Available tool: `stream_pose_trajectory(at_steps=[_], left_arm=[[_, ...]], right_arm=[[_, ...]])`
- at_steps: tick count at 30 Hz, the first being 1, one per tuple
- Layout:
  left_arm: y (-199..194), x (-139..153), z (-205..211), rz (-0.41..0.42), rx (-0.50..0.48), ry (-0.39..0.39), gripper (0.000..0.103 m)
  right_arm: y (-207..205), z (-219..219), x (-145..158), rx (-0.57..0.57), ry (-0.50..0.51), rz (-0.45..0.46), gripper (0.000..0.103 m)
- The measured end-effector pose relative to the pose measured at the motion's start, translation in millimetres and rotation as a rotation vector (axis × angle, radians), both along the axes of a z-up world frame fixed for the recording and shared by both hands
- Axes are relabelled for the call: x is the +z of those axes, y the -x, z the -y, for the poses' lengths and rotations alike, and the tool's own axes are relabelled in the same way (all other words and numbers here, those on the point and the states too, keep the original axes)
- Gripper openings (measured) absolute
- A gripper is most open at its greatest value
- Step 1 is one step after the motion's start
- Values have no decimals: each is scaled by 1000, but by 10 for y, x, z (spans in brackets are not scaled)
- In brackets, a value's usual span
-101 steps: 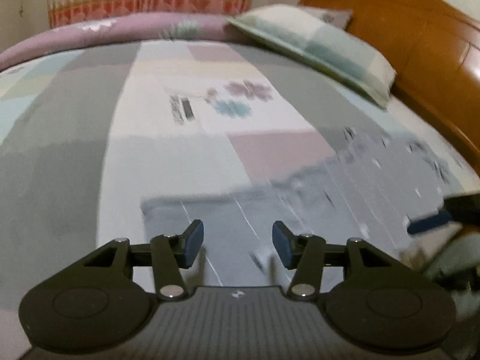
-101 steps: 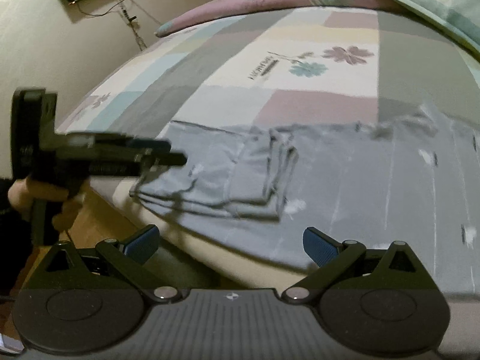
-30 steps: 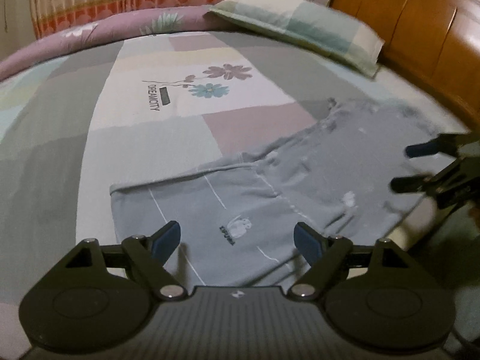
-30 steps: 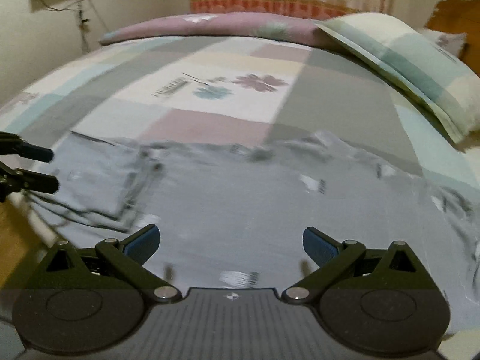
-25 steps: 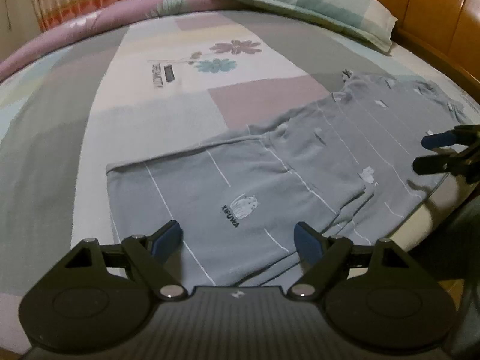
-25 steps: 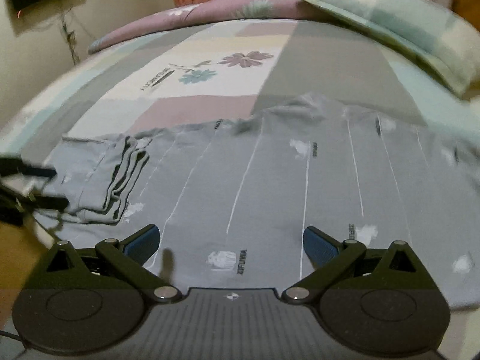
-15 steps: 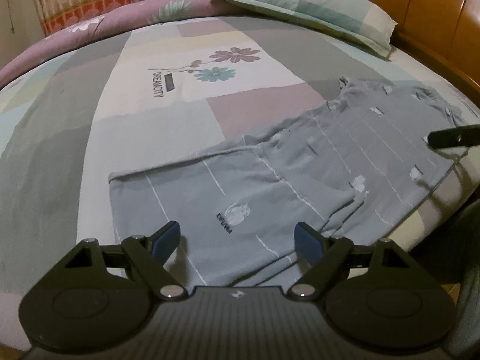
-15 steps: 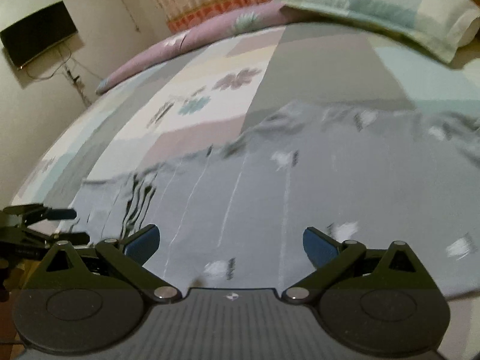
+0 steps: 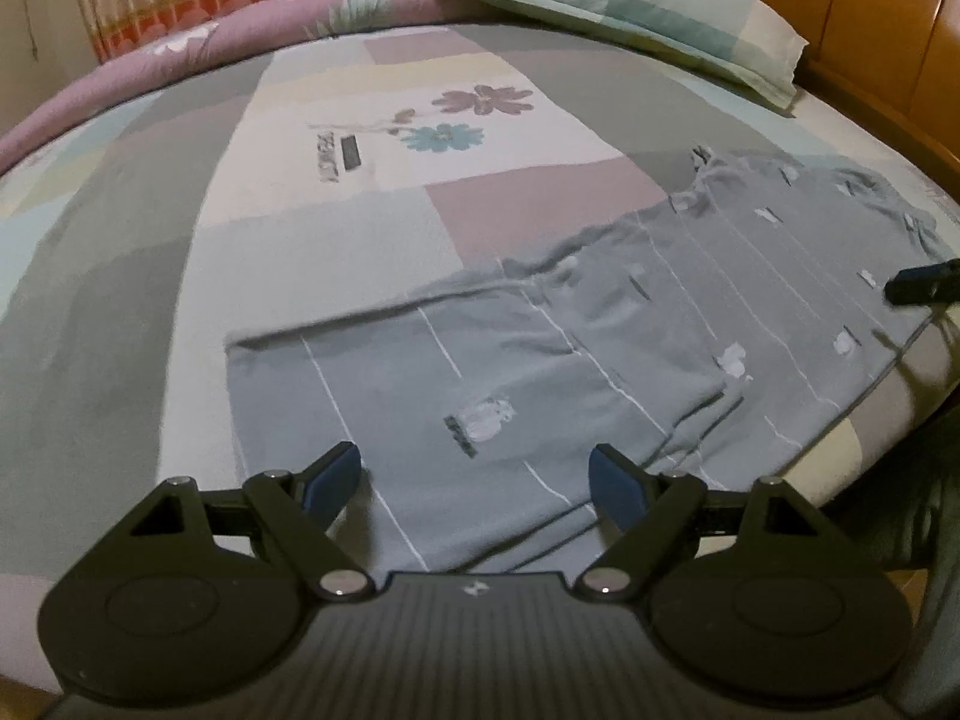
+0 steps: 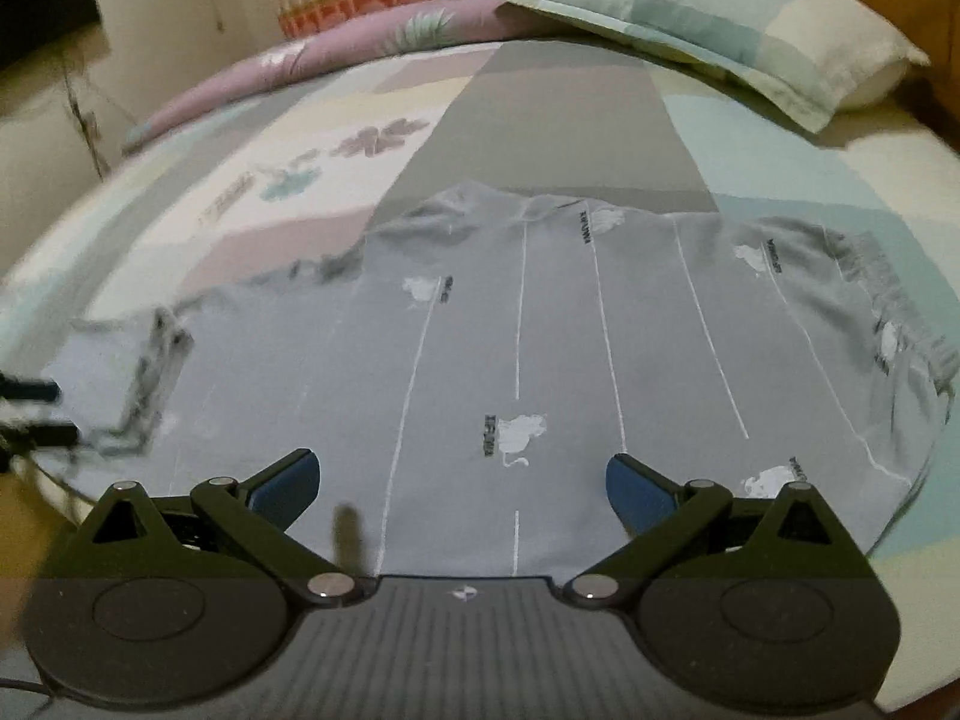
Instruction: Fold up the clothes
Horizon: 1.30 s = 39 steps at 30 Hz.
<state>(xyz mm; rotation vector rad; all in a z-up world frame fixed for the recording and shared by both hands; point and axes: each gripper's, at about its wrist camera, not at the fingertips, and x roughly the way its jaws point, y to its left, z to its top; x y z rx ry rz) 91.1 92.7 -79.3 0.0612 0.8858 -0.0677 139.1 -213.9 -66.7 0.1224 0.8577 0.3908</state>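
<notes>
A grey garment (image 9: 540, 360) with thin white stripes and small white animal prints lies spread along the near edge of the bed. Its left end is folded over into a layered flap (image 9: 420, 396). My left gripper (image 9: 474, 477) hovers open over that folded end, nothing between its blue pads. In the right wrist view the garment's wider part (image 10: 570, 360) fills the middle, with the folded flap (image 10: 132, 384) at far left. My right gripper (image 10: 462, 483) stands open just above the near hem. The other gripper's black fingers (image 10: 30, 414) show at the left edge.
The bed wears a patchwork sheet (image 9: 360, 138) with flower prints. A checked pillow (image 9: 630, 6) lies at the far right by the wooden headboard (image 9: 870, 18). A purple quilt roll (image 10: 330, 54) lines the far side, curtains behind. The bed's near edge drops away at right (image 9: 870, 420).
Both grippers stay open. The right view has swung to face the garment's wide part squarely; the garment lies still. The left view has barely shifted.
</notes>
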Motion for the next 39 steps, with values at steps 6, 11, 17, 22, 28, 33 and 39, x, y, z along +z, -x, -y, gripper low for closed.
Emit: stream_pose_trajectory(at_steps=[6, 11, 17, 22, 28, 33, 39], left_arm=[[-24, 9, -2, 10, 3, -4, 84], [-46, -57, -12, -3, 15, 8, 84], [-19, -70, -2, -10, 19, -5, 84], [-43, 27, 129, 20, -11, -43, 84], [-119, 119, 333, 56, -59, -75, 84], [-176, 144, 518, 62, -94, -103, 84], [-283, 198, 728, 91, -124, -101, 84]], right_arm=[[-119, 189, 80, -79, 76, 48, 103], [-174, 250, -58, -109, 146, 19, 103], [-58, 232, -134, -104, 177, 21, 103], [-80, 232, -25, -106, 156, 45, 103], [-203, 325, -77, -141, 171, 17, 103], [-133, 402, -118, -135, 149, 14, 103], [-11, 594, 39, -164, 88, 38, 103]])
